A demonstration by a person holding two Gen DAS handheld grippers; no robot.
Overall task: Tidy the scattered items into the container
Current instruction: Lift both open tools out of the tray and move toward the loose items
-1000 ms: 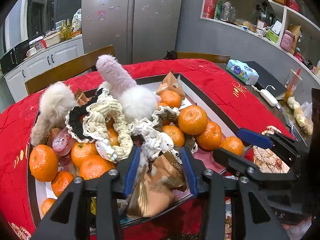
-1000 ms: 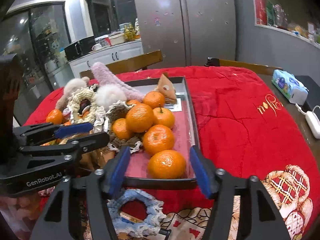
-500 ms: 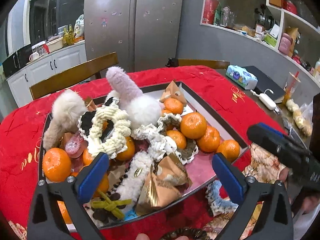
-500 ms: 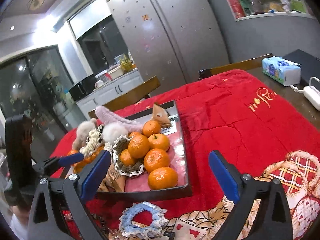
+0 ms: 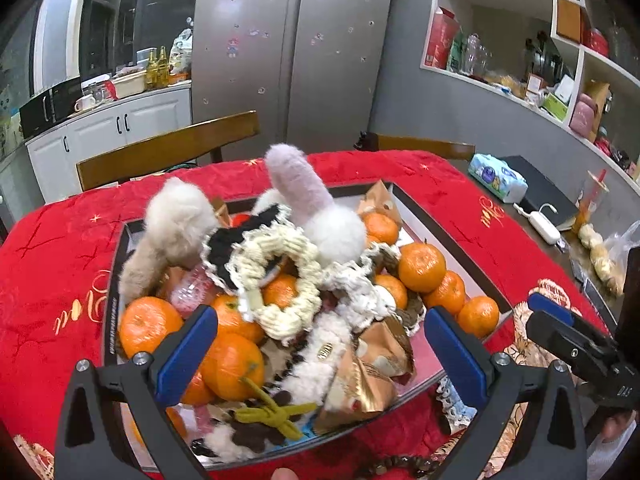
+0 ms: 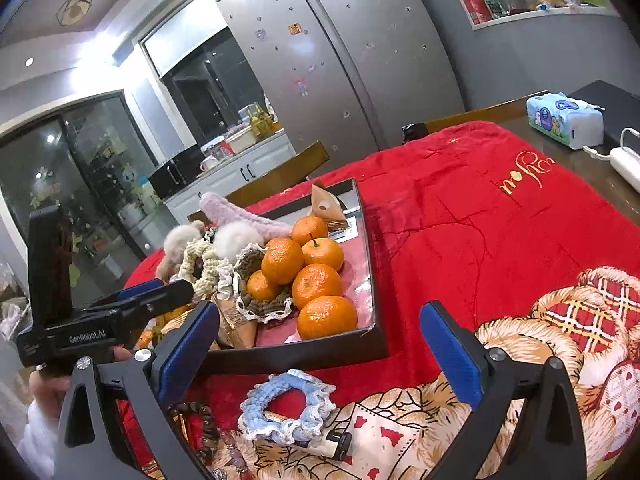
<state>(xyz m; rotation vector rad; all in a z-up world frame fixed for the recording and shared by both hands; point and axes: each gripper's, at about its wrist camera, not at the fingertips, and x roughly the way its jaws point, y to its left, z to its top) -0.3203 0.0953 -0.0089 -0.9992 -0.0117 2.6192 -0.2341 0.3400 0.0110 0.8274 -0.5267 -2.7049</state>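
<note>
A dark-framed tray (image 5: 452,232) (image 6: 300,354) on the red tablecloth is heaped with oranges (image 5: 422,268) (image 6: 326,316), crocheted scrunchies (image 5: 280,280), plush toys (image 5: 296,184) and gold snack packets (image 5: 360,384). My left gripper (image 5: 320,344) hovers open over the tray's near edge with nothing between its fingers. My right gripper (image 6: 318,344) is at the tray's near right corner; its jaws are opening and nothing is between them. A blue-and-white scrunchie (image 6: 288,408) (image 5: 452,404), a small tube (image 6: 324,440) and a beaded bracelet (image 6: 200,420) lie on the cloth in front of the tray.
A tissue pack (image 5: 496,176) (image 6: 564,120), a white power strip (image 5: 540,226) and a bag of food (image 5: 604,260) sit on the bare tabletop at the right. Wooden chairs (image 5: 168,152) stand behind the table. A hand (image 6: 44,392) holds the left gripper.
Both grippers went from narrow to wide open. The left one released a gold snack packet into the tray and drew back. The right one backed off from the corner orange and rolled.
</note>
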